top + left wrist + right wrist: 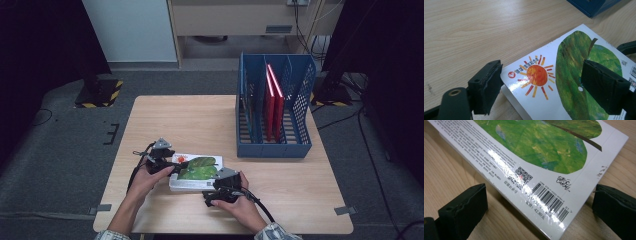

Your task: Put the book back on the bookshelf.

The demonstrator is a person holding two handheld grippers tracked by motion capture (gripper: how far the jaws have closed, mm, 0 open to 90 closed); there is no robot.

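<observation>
Both sets of jaws stand wide, nothing gripped. The left gripper (pixel 167 161) straddles the book's (pixel 197 172) sun corner; the right gripper (pixel 223 186) straddles its barcode corner. The book lies flat on the table (pixel 165 120), well short of the rack (pixel 272 107). Its glossy cover looks slippery: a corner-only pinch could let it twist loose.

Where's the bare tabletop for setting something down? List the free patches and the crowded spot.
Free: the far-left stretch of the table, between its far edge and the book, left of the blue file rack; also the near-right corner, in front of the rack. Crowded: the near middle, where the left gripper and right gripper flank the book.
</observation>
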